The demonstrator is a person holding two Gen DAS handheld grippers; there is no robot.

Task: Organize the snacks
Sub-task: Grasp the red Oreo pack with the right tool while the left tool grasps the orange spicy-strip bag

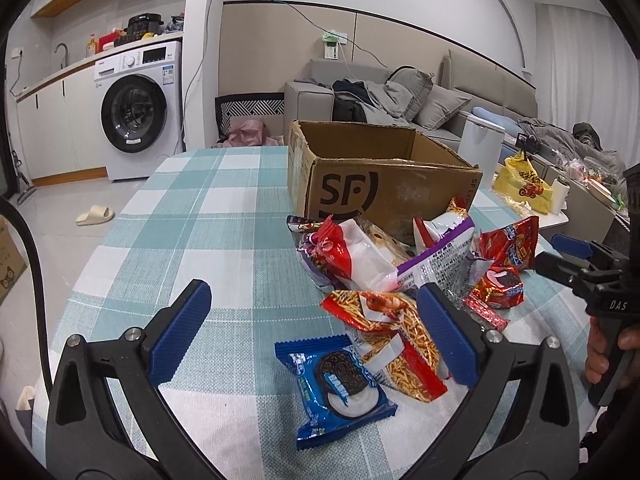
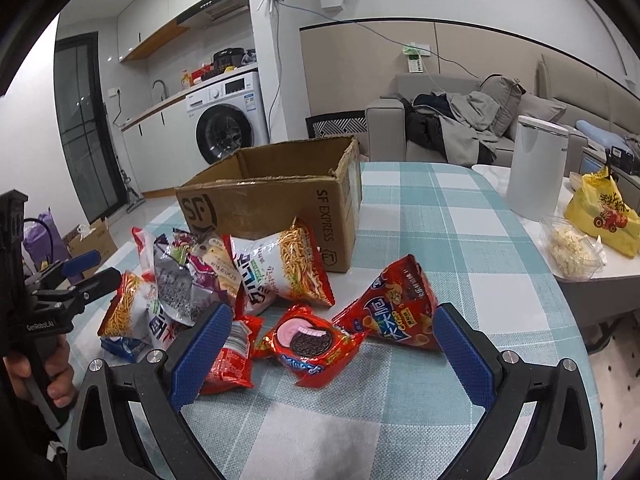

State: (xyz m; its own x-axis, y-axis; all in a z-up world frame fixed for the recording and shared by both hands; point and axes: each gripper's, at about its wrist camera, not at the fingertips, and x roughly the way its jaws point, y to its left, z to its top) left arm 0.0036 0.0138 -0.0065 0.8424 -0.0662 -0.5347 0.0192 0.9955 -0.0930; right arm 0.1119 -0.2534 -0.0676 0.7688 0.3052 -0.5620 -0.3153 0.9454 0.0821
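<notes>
Snacks all lie loose on the checked tabletop; as far as either view shows, nothing sits inside the cardboard box, though its floor is hidden from both cameras. Judgement: sorting has not begun, and the whole pile remains to be moved.

Left tongs, lower centre of the left wrist view: jaws spread wide, released, holding nothing. Blue Oreo packet lies between the jaws in the picture, with the orange noodle-stick bag just beside the right-hand pad. Whether the pads hover above or rest on the cloth I cannot tell.

Right tongs, lower centre of the right wrist view: also released and empty. Red Oreo packet lies between the jaws, and the red triangular crisp bag is near the right-hand pad.

View differences: the left wrist view alone shows the blue Oreo packet plainly; in the right wrist view only a blue corner peeks from under the pile at lower left. The right wrist view alone shows the white-and-orange noodle bag face-on, leaning close to the box, and a clear tub on the side table at right.
</notes>
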